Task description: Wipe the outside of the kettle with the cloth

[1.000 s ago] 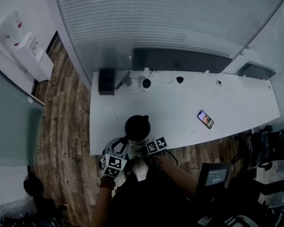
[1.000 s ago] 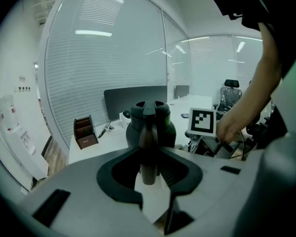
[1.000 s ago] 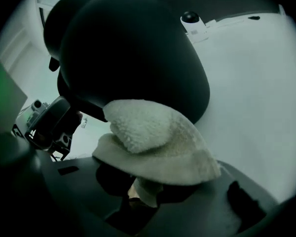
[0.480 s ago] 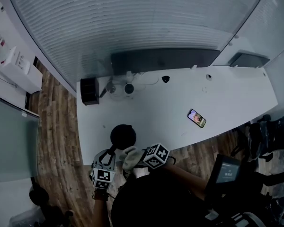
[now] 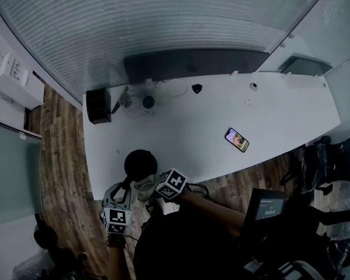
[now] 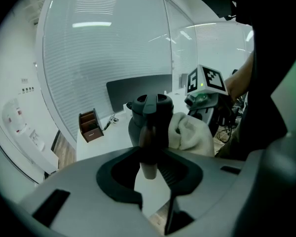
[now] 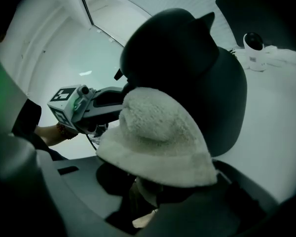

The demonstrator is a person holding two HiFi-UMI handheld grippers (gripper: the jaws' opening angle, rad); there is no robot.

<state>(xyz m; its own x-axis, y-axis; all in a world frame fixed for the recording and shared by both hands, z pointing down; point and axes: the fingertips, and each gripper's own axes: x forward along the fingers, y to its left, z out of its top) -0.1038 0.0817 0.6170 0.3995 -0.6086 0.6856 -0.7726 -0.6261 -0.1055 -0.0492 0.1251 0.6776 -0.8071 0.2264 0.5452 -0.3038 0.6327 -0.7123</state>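
A dark kettle [image 5: 140, 164] stands near the front left corner of the white table [image 5: 192, 127]. My left gripper [image 6: 149, 157] is shut on the kettle's handle [image 6: 149, 139], which runs upright between its jaws. My right gripper [image 7: 158, 181] is shut on a fluffy white cloth [image 7: 158, 132]. The cloth is pressed against the kettle's side [image 7: 207, 83], high up near the lid. In the head view the cloth [image 5: 144, 186] sits just in front of the kettle, beside the right gripper's marker cube [image 5: 172, 184]. In the left gripper view the cloth [image 6: 190, 132] lies to the right of the kettle [image 6: 150, 110].
A phone [image 5: 237, 139] lies on the table to the right. At the back stand a dark box [image 5: 97, 105], a small white camera [image 5: 147, 101] with cables and a dark monitor [image 5: 195, 64]. Wooden floor lies to the left, office chairs [image 5: 332, 162] to the right.
My right gripper has risen with the cloth along the kettle's side and rolled. The left gripper has kept its hold on the handle. The head view has shifted.
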